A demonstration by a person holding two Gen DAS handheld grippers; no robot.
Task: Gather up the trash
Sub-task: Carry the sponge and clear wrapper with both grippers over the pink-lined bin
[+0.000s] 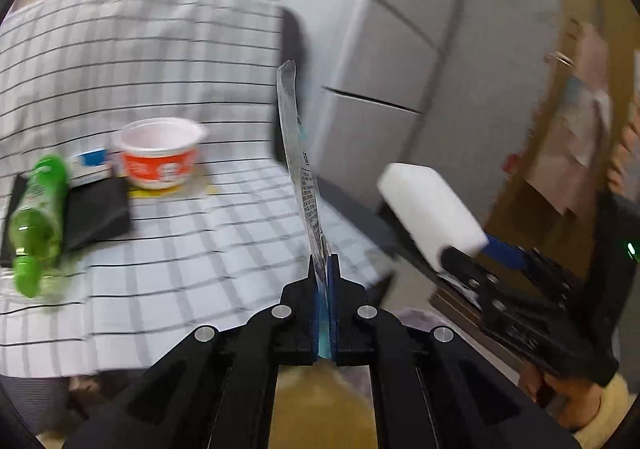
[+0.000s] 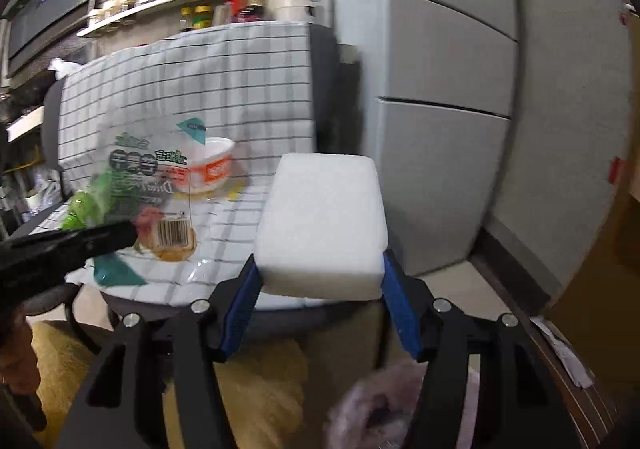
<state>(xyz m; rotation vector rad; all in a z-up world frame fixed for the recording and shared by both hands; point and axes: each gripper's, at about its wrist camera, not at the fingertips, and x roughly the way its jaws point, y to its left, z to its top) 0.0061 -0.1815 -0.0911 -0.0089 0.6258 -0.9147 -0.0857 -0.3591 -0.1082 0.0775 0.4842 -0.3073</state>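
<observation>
My left gripper (image 1: pixel 323 261) is clamped tight on a clear printed snack wrapper (image 1: pixel 305 173), which stands edge-on from the pads toward twelve o'clock in the left wrist view. In the right wrist view that same wrapper (image 2: pixel 160 201) shows its flat printed face with a barcode at about nine o'clock, pinched by the black finger reaching in from the left edge.

My right gripper (image 2: pixel 322 281) has its blue pads (image 2: pixel 240 313) pressed on both sides of a white foam block (image 2: pixel 324 225), with the jaws at a middling spread set by the block's width. From the left wrist camera the block (image 1: pixel 430 209) sits at three o'clock, held off the table's edge.

The table under a checked cloth (image 1: pixel 160 249) carries more rubbish at my nine o'clock: a green plastic bottle (image 1: pixel 38 217) lying on its side, partly on a black flat pad (image 1: pixel 98 211), a small blue and white carton (image 1: pixel 90 165) behind it, and a red and white instant noodle cup (image 1: pixel 160 153) standing upright and empty on a yellow sheet. A grey refrigerator (image 2: pixel 460 89) fills the one to two o'clock side, just beside the table.
</observation>
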